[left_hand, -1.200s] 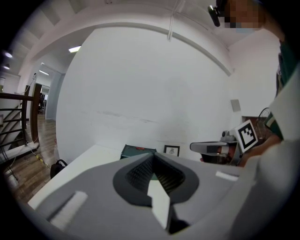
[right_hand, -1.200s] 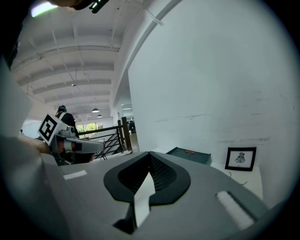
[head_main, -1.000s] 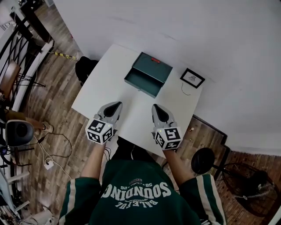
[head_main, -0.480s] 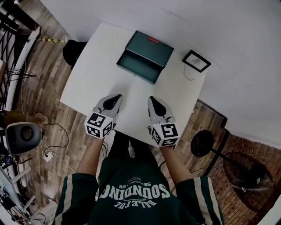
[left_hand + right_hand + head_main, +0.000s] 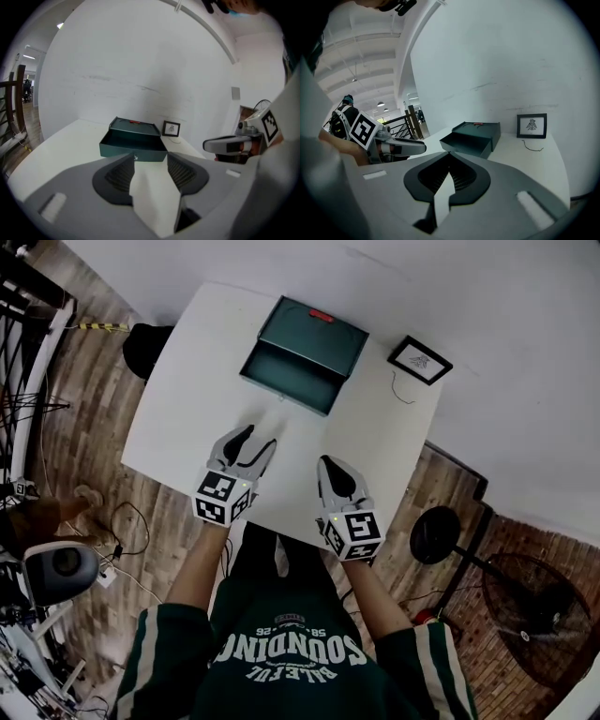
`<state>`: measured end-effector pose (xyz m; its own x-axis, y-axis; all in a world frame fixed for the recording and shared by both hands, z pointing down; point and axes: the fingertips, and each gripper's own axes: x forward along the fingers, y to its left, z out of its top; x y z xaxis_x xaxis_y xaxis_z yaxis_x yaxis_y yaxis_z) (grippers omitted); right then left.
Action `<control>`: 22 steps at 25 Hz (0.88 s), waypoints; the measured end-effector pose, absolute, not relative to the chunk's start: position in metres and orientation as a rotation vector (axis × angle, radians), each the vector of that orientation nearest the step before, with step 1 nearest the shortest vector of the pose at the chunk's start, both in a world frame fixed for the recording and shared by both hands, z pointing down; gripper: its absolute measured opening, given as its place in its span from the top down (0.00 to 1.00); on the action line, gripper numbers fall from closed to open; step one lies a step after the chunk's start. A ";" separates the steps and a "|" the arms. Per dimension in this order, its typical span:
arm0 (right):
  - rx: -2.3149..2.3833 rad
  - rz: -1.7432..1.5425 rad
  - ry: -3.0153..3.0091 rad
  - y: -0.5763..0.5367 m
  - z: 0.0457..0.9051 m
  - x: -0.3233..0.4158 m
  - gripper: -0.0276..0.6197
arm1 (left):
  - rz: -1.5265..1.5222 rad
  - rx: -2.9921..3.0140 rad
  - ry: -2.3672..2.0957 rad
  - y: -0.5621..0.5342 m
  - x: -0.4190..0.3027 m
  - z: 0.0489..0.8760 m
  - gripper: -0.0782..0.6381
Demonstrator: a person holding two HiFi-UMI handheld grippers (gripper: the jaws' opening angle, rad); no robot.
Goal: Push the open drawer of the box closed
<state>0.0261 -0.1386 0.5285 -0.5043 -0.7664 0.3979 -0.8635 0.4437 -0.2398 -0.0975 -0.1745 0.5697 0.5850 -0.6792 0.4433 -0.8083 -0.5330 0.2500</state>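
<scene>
My left tool (image 5: 259, 437) is opening wide with nothing between its jaws, while my right tool (image 5: 326, 463) is pinched together. The green box (image 5: 319, 332) sits upper centre on the surface (image 5: 187, 399). Its drawer (image 5: 281, 379) is open and well apart from both tools, so I judge the push unstarted.

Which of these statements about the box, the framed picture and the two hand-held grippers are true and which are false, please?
1. The drawer of the dark green box stands open. True.
2. The framed picture is inside the drawer. False: it is on the white table, beside the box and apart from it.
3. The left hand-held gripper grips the drawer front. False: its jaws are opening with nothing between them, short of the box.
4. The right hand-held gripper has its jaws together. True.
</scene>
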 end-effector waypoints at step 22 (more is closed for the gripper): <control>1.472 0.672 -2.354 -0.140 0.560 0.045 0.95 | 0.652 2.258 -1.178 -0.257 -0.078 0.665 0.56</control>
